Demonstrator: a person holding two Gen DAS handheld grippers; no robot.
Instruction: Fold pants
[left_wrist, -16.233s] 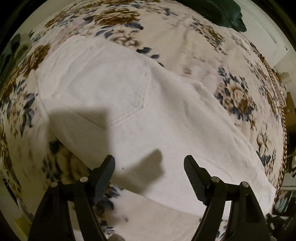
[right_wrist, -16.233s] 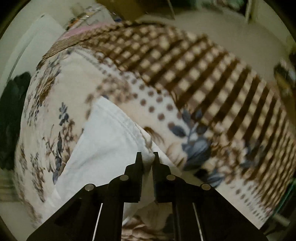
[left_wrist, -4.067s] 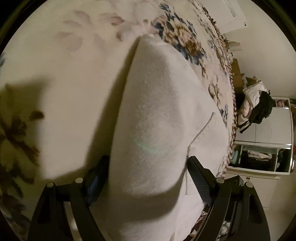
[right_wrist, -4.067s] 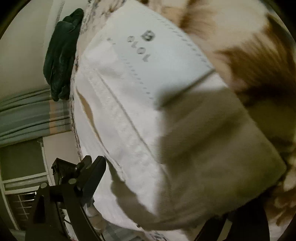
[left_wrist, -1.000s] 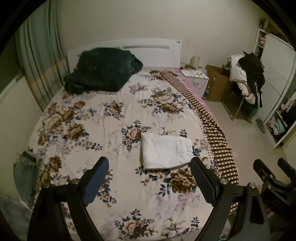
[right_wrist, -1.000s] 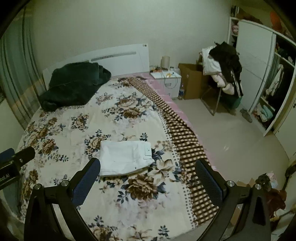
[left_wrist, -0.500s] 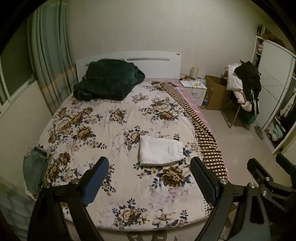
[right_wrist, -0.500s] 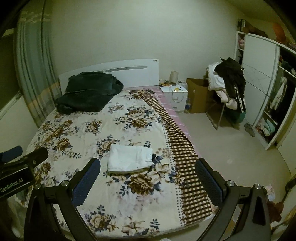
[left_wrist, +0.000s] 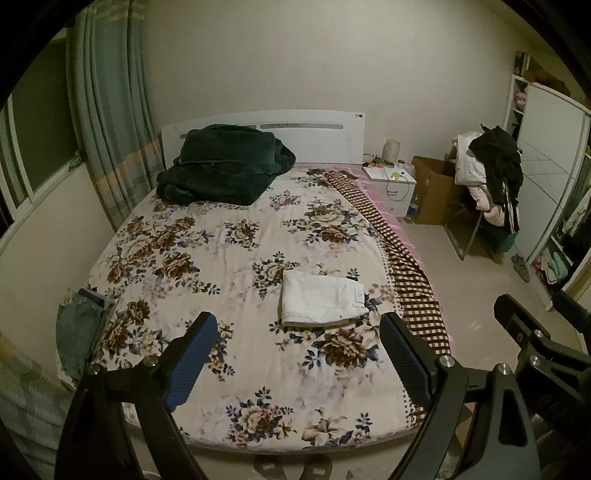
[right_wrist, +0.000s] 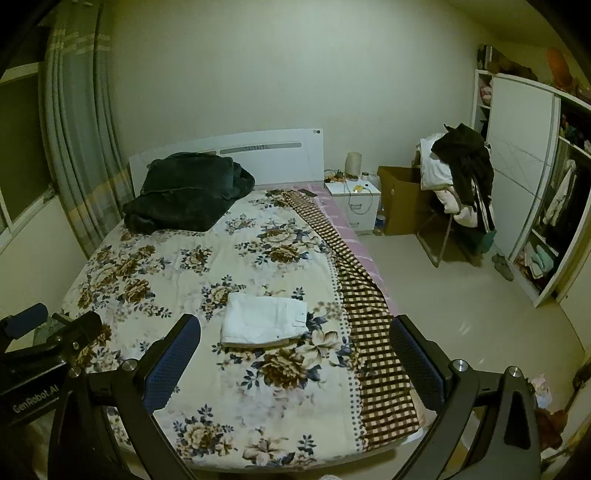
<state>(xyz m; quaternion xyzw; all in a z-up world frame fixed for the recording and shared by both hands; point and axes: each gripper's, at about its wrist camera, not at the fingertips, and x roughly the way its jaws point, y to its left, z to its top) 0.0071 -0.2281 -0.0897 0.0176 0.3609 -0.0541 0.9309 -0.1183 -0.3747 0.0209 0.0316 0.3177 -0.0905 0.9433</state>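
The white pants (left_wrist: 320, 298) lie folded into a flat rectangle on the floral bedspread (left_wrist: 236, 258), toward the bed's right side; they also show in the right wrist view (right_wrist: 263, 319). My left gripper (left_wrist: 297, 345) is open and empty, held well back beyond the foot of the bed. My right gripper (right_wrist: 295, 350) is open and empty too, at a similar distance. Neither touches the pants. The right gripper's body shows at the right edge of the left wrist view (left_wrist: 535, 339).
A dark green blanket (left_wrist: 221, 170) is heaped at the headboard. A checked cloth (right_wrist: 369, 314) hangs along the bed's right edge. A folded blue-grey garment (left_wrist: 79, 332) lies at the left edge. Nightstand (right_wrist: 354, 199), cardboard box, clothes-laden chair (right_wrist: 461, 177) and wardrobe stand right.
Both grippers have drawn further back and up from the bed; more of the room and floor shows. The folded pants have not moved.
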